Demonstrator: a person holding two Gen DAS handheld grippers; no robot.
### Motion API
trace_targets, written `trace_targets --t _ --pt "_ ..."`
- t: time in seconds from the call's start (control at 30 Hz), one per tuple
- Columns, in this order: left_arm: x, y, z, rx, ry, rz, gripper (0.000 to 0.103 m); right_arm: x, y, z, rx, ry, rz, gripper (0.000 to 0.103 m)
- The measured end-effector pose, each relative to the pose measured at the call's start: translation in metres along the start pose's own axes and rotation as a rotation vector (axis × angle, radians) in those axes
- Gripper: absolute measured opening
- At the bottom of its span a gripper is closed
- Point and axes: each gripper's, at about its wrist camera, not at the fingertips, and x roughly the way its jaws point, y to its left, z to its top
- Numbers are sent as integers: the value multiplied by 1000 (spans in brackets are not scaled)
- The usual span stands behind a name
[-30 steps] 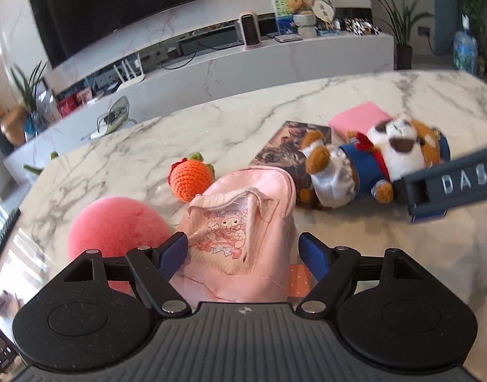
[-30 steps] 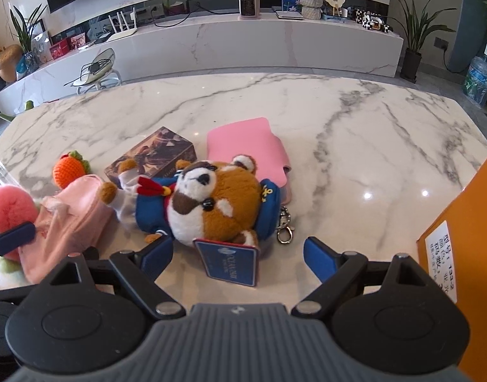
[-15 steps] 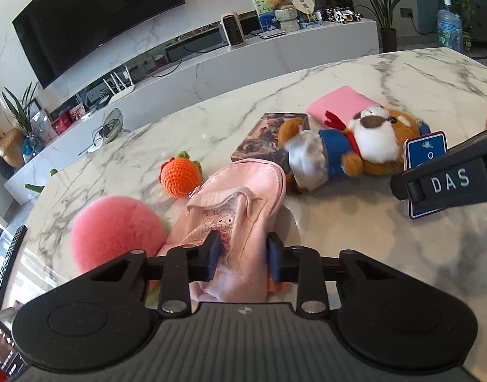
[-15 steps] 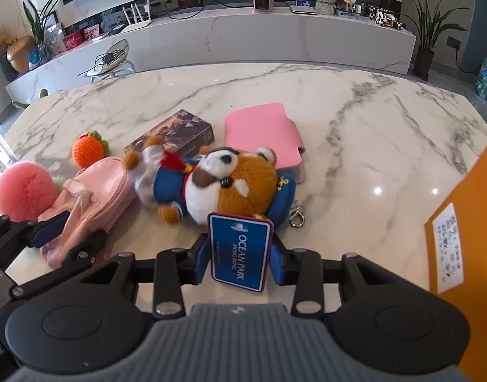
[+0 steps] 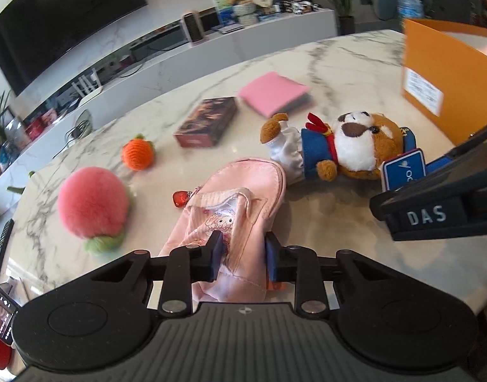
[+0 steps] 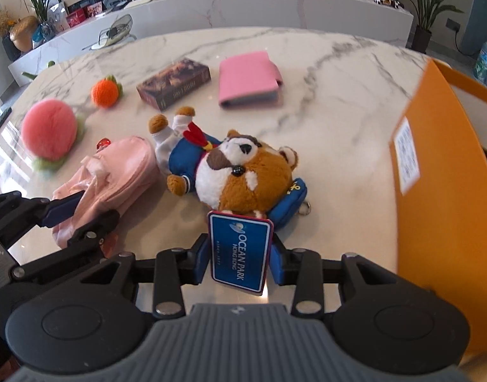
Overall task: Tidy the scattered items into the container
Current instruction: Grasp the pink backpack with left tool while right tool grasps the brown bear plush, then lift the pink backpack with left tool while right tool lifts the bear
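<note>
1. Table: one pink pouch, one plush dog with blue tag, one pink wallet, one book, one crocheted orange, one fuzzy peach.
2. One orange box at the right edge.
3. Left gripper: low, fingers pinching the pouch's near end.
4. Right gripper: fingers clamped on the dog's tag.
</note>
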Motion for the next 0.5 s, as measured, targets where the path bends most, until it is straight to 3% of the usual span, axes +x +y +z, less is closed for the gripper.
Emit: trace_targets --t 0.33,0.37,0.4,0.43,0.5 --pt "-23 -24 -7 62 -15 -17 37 -33 -13 -34 27 2 12 43" --pt "-25 -26 -7 73 -23 -16 37 -37 -14 -35 29 -8 14 47" --pt "-28 -27 -8 85 -30 -12 43 -41 -14 -35 29 -20 13 53" --pt "-30 -29 -8 99 -38 -6 60 -46 -15 -36 29 -36 11 55" --pt "-35 -31 -9 119 -64 9 76 -55 -15 -35 21 -65 7 62"
